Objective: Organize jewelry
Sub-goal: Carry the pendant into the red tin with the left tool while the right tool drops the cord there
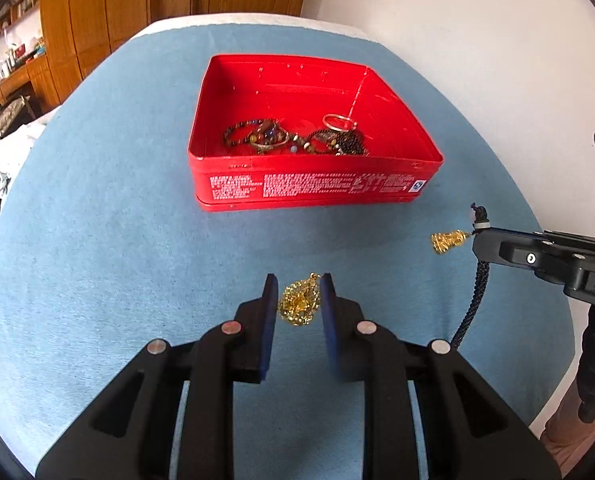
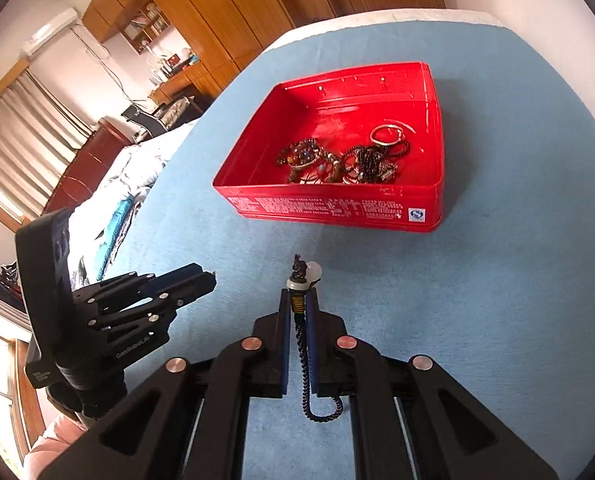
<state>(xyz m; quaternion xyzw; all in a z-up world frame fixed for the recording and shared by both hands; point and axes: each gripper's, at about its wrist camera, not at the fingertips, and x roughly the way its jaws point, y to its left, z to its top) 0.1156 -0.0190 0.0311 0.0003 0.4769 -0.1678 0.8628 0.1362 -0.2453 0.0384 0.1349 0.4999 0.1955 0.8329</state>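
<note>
A red tin (image 1: pixel 313 184) holds several bead bracelets (image 1: pixel 257 136) and a silver ring (image 1: pixel 337 122) on the blue cloth. My left gripper (image 1: pixel 299 284) is open, its fingers on either side of a gold pendant with chain (image 1: pixel 299 304) lying on the cloth. My right gripper (image 2: pixel 297 296) is shut on a black cord necklace (image 2: pixel 303 356); its gold charm (image 1: pixel 447 242) hangs at the fingertips, above the cloth, right of the tin's front. The cord's tail (image 1: pixel 471 308) dangles down. The tin also shows in the right wrist view (image 2: pixel 337 208).
The blue cloth (image 1: pixel 117 240) covers a round table with a white edge (image 1: pixel 257 18). A white wall is to the right. Wooden wardrobes (image 1: pixel 97 12) and a cluttered desk stand behind. The left gripper shows in the right wrist view (image 2: pixel 201 280).
</note>
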